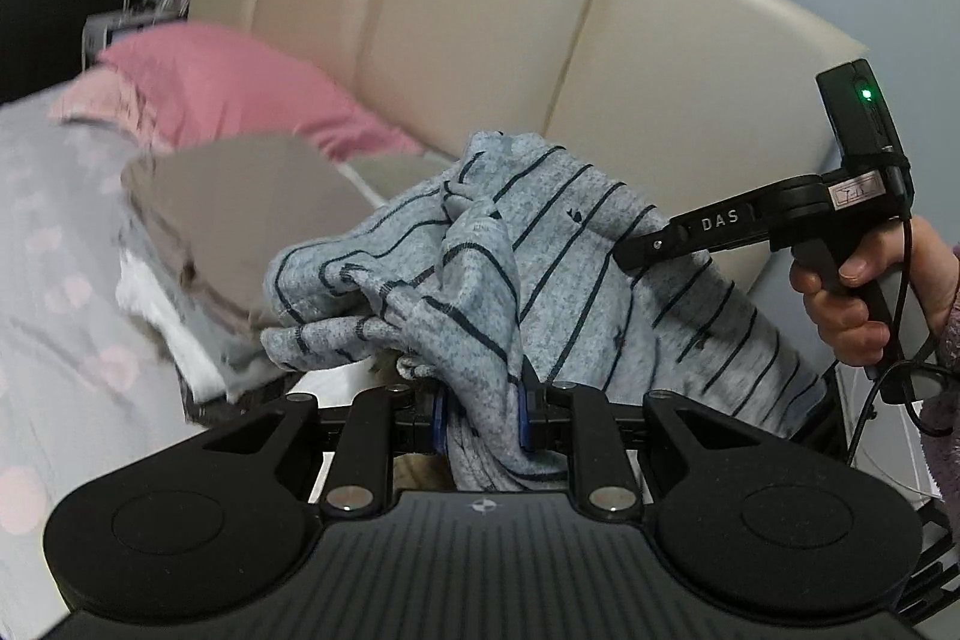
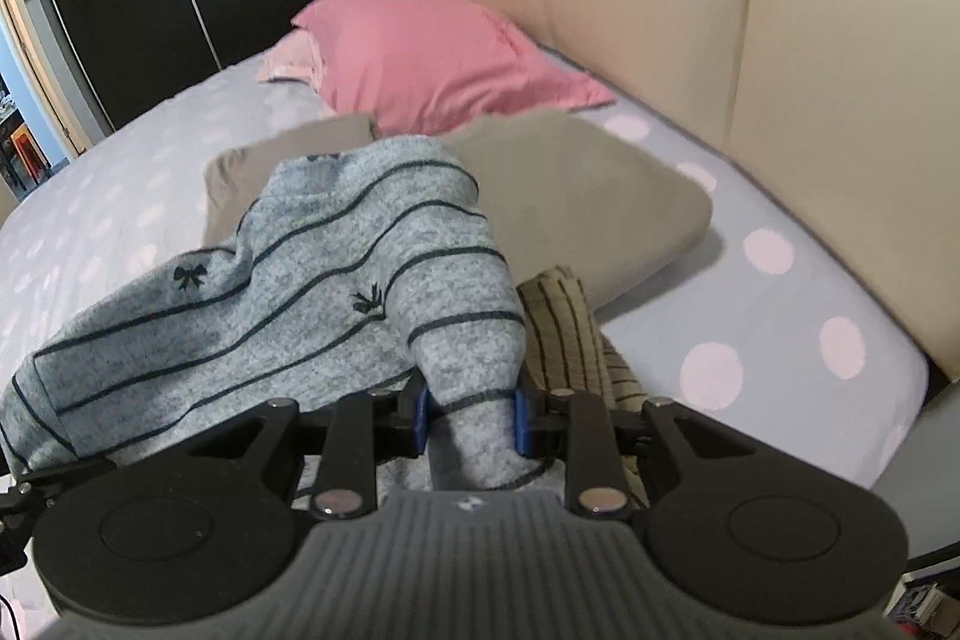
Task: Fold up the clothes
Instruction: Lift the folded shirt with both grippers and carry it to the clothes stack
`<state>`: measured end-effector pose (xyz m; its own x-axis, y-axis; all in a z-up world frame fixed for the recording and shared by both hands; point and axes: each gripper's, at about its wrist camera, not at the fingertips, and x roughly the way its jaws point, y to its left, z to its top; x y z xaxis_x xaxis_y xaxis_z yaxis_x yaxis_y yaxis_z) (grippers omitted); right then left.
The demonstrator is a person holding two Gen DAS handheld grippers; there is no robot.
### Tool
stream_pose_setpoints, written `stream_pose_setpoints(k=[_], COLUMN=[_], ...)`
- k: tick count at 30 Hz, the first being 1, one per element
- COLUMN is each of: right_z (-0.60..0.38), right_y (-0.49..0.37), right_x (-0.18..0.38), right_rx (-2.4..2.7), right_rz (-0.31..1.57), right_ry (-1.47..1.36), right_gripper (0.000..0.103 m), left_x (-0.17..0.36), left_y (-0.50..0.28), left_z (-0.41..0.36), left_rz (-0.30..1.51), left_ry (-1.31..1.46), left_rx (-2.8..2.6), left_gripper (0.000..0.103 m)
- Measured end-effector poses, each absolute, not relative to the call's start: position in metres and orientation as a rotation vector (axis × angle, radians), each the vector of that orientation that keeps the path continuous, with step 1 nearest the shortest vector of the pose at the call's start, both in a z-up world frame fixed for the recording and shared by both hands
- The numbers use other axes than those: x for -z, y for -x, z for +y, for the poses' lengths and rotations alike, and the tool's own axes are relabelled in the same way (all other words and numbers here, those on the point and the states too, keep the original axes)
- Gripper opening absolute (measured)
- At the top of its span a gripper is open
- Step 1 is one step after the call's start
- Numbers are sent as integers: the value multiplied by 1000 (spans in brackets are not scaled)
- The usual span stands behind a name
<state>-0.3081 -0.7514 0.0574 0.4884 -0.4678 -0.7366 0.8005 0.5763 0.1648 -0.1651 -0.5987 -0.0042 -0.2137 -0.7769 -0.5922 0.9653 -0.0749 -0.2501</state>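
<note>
pillows (image 2: 576, 196) crowd headboard (image 2: 780, 40); left bedsheet (image 2: 120, 172) open.

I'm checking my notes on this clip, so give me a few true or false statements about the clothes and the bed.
1. Both hand-held grippers pinch the gray striped garment. True: left hand-held gripper, right hand-held gripper.
2. The garment lies folded flat. False: it hangs bunched between them.
3. A pink pillow rests by the headboard. True.
4. The bedsheet is plain white. False: it has pale dots.
</note>
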Motion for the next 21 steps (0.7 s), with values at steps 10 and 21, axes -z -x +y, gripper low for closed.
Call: stream_pose_setpoints(k=[10,21], right_z=[-777,-769], right_y=[278,291], right_x=[2,-38], right_rx=[830,963], right_rz=[753,637], right_ry=[-653,-605], right_gripper=[31,46], left_x=[48,7], left_y=[147,125], left_z=[-606,-571], left_rz=[866,759], left_ry=[-328,-274], left_rx=[1611,1605], left_gripper=[19,44])
